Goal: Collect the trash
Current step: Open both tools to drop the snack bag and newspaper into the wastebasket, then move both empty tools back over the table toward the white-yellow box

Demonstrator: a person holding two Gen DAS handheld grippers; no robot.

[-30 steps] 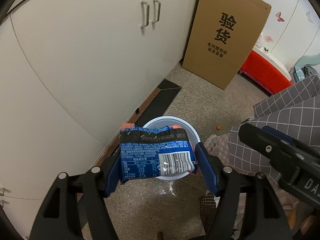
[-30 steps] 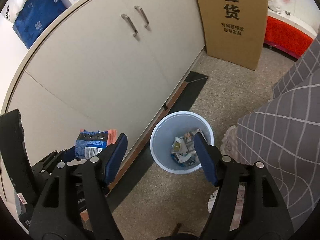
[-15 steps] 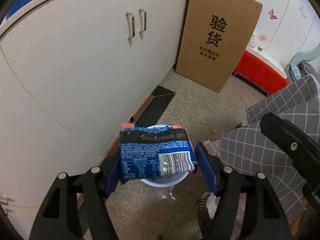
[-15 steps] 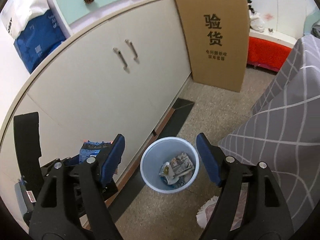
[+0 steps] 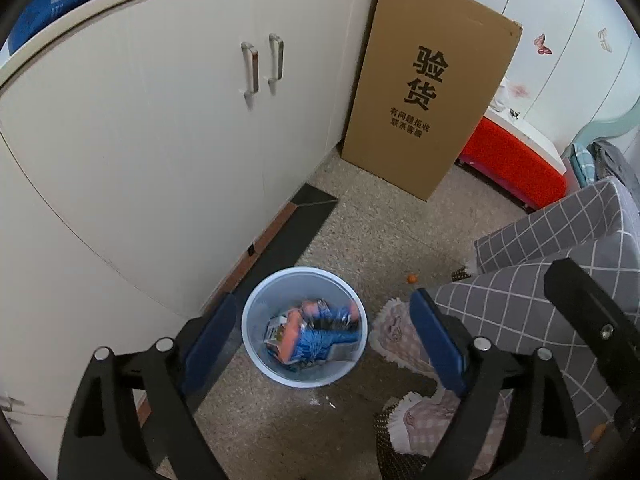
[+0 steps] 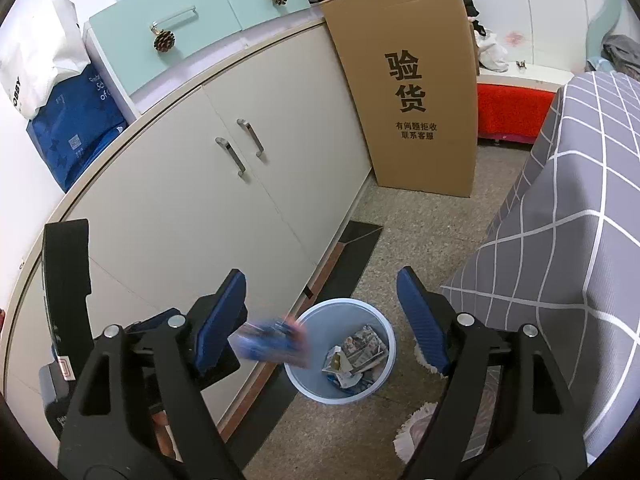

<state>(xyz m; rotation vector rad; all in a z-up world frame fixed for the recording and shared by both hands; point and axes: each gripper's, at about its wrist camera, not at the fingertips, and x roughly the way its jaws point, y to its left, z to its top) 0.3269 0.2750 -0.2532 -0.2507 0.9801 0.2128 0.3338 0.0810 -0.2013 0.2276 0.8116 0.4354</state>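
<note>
A pale blue trash bin [image 5: 256,356] stands on the floor by the cabinet; it also shows in the right wrist view [image 6: 386,336]. The blue and orange snack wrapper [image 5: 320,328] is blurred in mid-fall over the bin's mouth; in the right wrist view the wrapper [image 6: 272,344] hangs blurred just above the bin's left rim. My left gripper [image 5: 322,340] is open and empty above the bin. My right gripper [image 6: 322,320] is open and empty, higher up. Crumpled paper trash [image 6: 356,354] lies inside the bin.
White cabinet doors [image 5: 168,128] run along the left. A tall cardboard box [image 5: 428,92] leans at the back. A grey checked bed cover [image 5: 560,256] fills the right. A pink fringed mat [image 5: 400,332] lies beside the bin. A red storage box [image 5: 516,164] sits behind.
My left gripper opened and let go of the snack wrapper, which now falls into the bin. Both grippers have risen and pulled back from the bin.
</note>
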